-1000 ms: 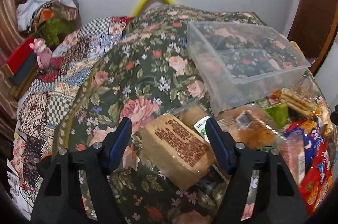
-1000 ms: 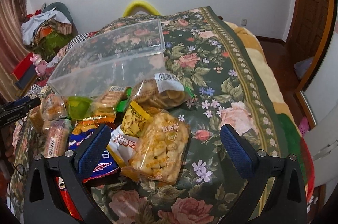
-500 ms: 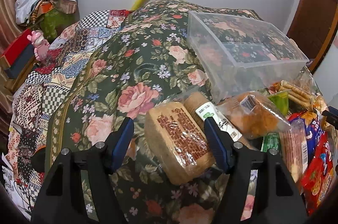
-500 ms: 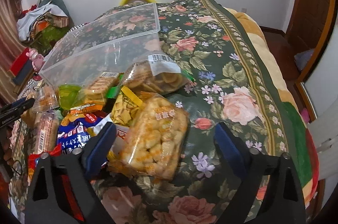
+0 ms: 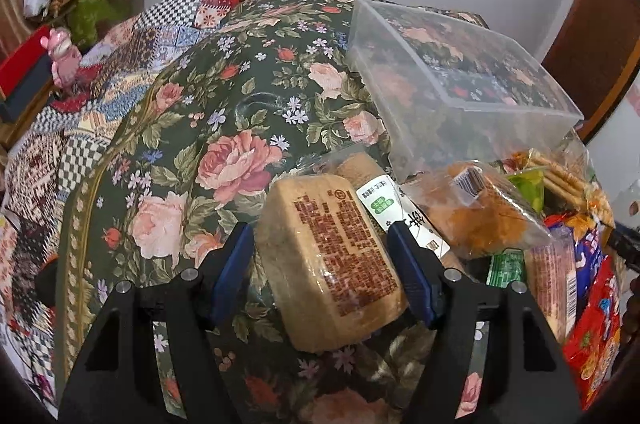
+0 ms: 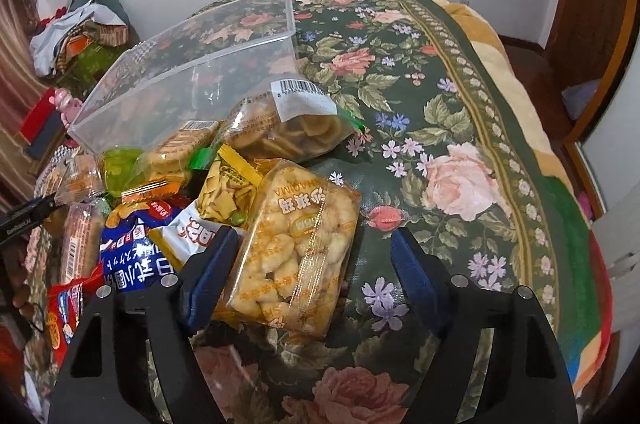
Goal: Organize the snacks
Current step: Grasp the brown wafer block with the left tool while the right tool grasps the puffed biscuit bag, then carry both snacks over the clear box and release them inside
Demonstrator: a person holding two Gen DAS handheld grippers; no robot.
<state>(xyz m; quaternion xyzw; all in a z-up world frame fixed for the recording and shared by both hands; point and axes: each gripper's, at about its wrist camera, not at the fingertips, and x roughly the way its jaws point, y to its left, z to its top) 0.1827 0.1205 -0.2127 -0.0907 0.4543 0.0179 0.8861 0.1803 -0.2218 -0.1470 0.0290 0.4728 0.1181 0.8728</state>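
A heap of snack packs lies on the floral bedspread (image 5: 240, 160) in front of a clear plastic bin (image 5: 420, 112). My left gripper (image 5: 322, 260) is open. A tan wrapped block with brown print (image 5: 332, 248) sits between its blue pads and nearly fills the gap. My right gripper (image 6: 312, 256) has its jaws closing around a clear bag of yellow puffed snacks (image 6: 300, 256). The left pad (image 6: 212, 264) touches the bag's edge. The right pad (image 6: 412, 264) stands well apart from it.
The clear bin (image 6: 192, 92) is bare inside. Against it lie a bag of round crackers (image 6: 288, 128), a blue pack (image 6: 132, 260), a bag of orange crisps (image 5: 480, 216) and a red pack (image 5: 596, 324). A patchwork quilt (image 5: 80, 128) lies to the left, and a wooden door (image 5: 592, 24) stands to the right.
The right jaws have narrowed from wide open, and the left pad now meets the puffed-snack bag. The left gripper has come closer to the tan block, which now sits deeper between its pads.
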